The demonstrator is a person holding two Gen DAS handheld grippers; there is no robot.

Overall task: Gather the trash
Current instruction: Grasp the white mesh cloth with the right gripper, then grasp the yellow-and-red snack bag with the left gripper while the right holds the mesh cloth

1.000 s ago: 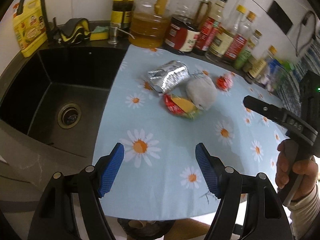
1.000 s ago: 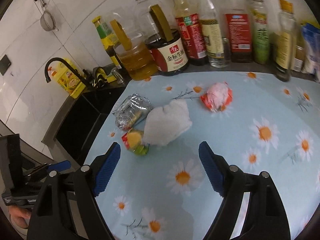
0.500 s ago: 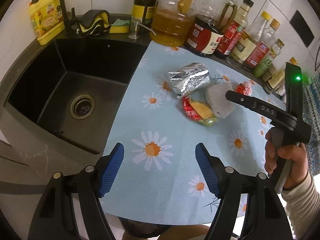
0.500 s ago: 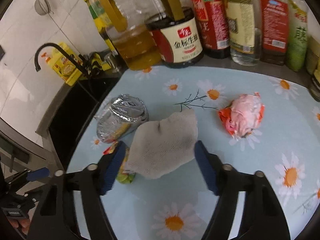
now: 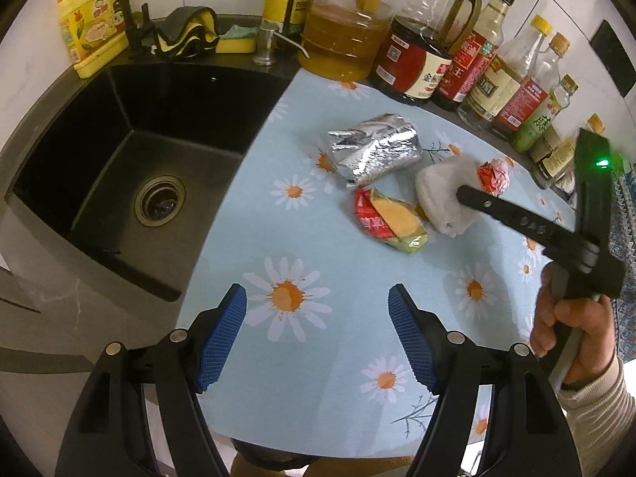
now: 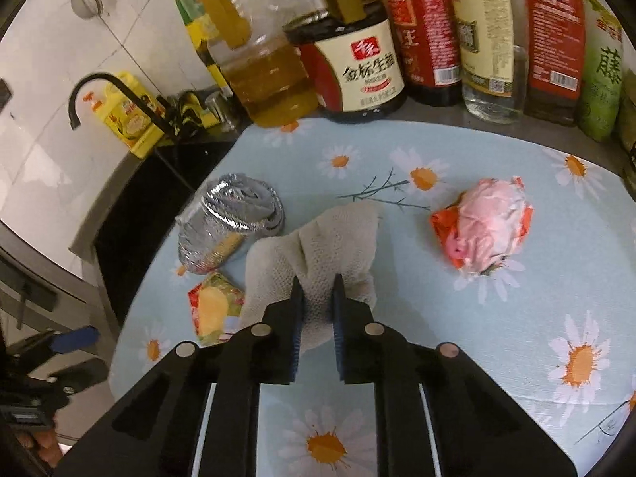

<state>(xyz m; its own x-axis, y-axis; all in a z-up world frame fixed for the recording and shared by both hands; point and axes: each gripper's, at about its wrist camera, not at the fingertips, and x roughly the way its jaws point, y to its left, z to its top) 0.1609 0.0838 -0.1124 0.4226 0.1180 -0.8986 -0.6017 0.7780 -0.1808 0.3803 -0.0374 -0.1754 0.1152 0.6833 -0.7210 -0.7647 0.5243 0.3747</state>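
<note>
Trash lies on the daisy-print mat [image 5: 318,357]: a crumpled grey paper towel [image 6: 322,238], a silver foil bag [image 6: 226,222], a red-and-yellow wrapper [image 6: 212,308] and a pink-and-orange wrapper ball [image 6: 483,226]. My right gripper [image 6: 317,282] is shut on the near edge of the paper towel; in the left wrist view its tip [image 5: 463,192] sits on the towel [image 5: 437,187]. My left gripper [image 5: 316,306] is open and empty over the mat's front edge, short of the red-and-yellow wrapper [image 5: 387,218] and foil bag [image 5: 373,151].
A black sink [image 5: 119,151] lies left of the mat, with a black tap [image 5: 123,8], a yellow detergent bottle [image 5: 93,35] and a sponge [image 5: 236,39] behind. A row of oil and sauce bottles [image 6: 357,51] lines the back wall.
My right gripper has moved forward onto the paper towel and closed on it. My left gripper has stayed open and pulled back slightly toward the front left.
</note>
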